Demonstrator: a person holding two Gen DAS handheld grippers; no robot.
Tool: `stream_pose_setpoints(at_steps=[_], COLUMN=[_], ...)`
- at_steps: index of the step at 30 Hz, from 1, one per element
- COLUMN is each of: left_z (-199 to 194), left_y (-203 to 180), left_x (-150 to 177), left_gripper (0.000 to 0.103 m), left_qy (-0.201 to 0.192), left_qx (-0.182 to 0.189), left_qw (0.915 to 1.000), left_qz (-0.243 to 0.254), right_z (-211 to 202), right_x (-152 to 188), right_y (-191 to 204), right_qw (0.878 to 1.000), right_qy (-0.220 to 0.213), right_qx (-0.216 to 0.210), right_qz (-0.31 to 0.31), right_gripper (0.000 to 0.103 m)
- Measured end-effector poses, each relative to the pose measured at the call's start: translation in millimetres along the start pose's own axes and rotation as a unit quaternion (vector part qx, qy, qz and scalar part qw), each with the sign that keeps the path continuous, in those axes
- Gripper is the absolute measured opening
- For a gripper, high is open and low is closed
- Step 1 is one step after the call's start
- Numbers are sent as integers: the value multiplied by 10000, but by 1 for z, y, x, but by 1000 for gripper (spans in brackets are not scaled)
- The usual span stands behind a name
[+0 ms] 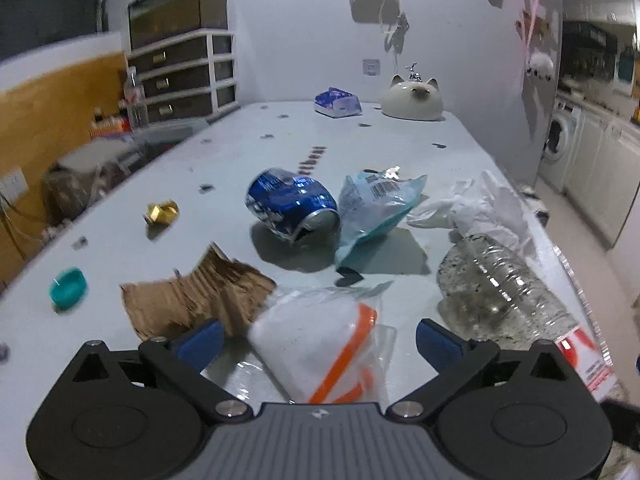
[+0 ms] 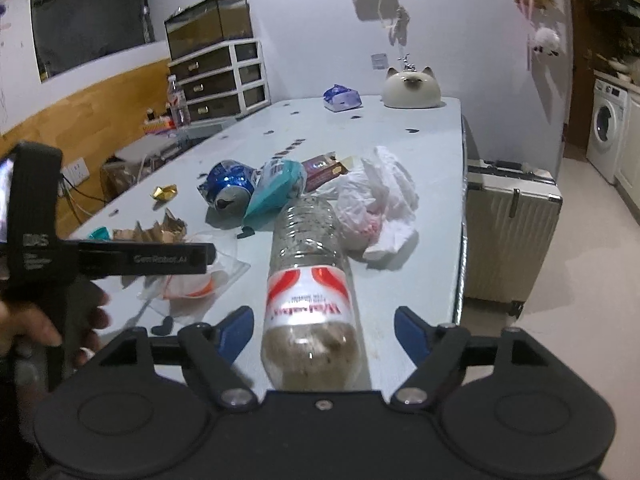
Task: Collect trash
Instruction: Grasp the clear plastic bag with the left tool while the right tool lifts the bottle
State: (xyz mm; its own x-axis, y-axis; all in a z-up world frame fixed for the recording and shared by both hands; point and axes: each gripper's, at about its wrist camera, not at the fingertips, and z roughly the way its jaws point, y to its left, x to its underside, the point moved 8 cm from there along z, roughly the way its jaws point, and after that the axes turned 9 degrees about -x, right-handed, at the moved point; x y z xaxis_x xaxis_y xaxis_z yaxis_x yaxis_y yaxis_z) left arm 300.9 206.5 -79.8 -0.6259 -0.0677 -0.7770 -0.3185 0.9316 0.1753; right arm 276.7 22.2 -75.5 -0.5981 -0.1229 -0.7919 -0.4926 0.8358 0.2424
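Note:
My left gripper (image 1: 320,340) is open, low over the table, with a clear zip bag with orange stripes (image 1: 320,336) lying between its fingers, untouched. Beyond it lie torn cardboard (image 1: 200,296), a crushed blue can (image 1: 292,204), a teal pouch (image 1: 376,208), a teal cap (image 1: 68,286) and a gold wrapper (image 1: 162,214). My right gripper (image 2: 324,322) is open around the base of a clear plastic bottle (image 2: 308,280), which lies on its side; the pads stand clear of it. A crumpled white plastic bag (image 2: 376,196) and a brown wrapper (image 2: 324,168) lie further back.
The pale table (image 1: 240,148) also carries a cat-shaped ceramic pot (image 1: 412,98) and a tissue pack (image 1: 338,102) at its far end. A ribbed suitcase (image 2: 508,232) stands against the table's right edge. A drawer unit (image 1: 184,76) sits far left, a washing machine (image 2: 608,120) far right.

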Motion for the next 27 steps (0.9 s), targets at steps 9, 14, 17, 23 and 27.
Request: stream_pose_setpoints(at_steps=[9, 14, 17, 23, 27], left_z=[2, 7, 6, 5, -4], left_y=[-18, -36, -35, -15, -1], left_x=[-3, 2, 1, 1, 4], left_gripper=[59, 41, 33, 24, 20], left_qy=[-65, -46, -105, -36, -107], left_qx=[-350, -348, -425, -461, -461], left_qw=[9971, 9939, 9924, 9936, 9952], left_qz=[671, 1044, 1148, 1029, 861], right_z=[27, 35, 41, 50, 48], right_x=[0, -1, -1, 5, 11], right_y=[3, 2, 2, 8, 8], right_qw=[9997, 9995, 9993, 9979, 9979], right_qy=[238, 282, 357, 605, 595], right_qx=[-89, -123, -87, -63, -57], right_qz=[-52, 23, 23, -199, -232], right_gripper=[78, 75, 72, 68, 61])
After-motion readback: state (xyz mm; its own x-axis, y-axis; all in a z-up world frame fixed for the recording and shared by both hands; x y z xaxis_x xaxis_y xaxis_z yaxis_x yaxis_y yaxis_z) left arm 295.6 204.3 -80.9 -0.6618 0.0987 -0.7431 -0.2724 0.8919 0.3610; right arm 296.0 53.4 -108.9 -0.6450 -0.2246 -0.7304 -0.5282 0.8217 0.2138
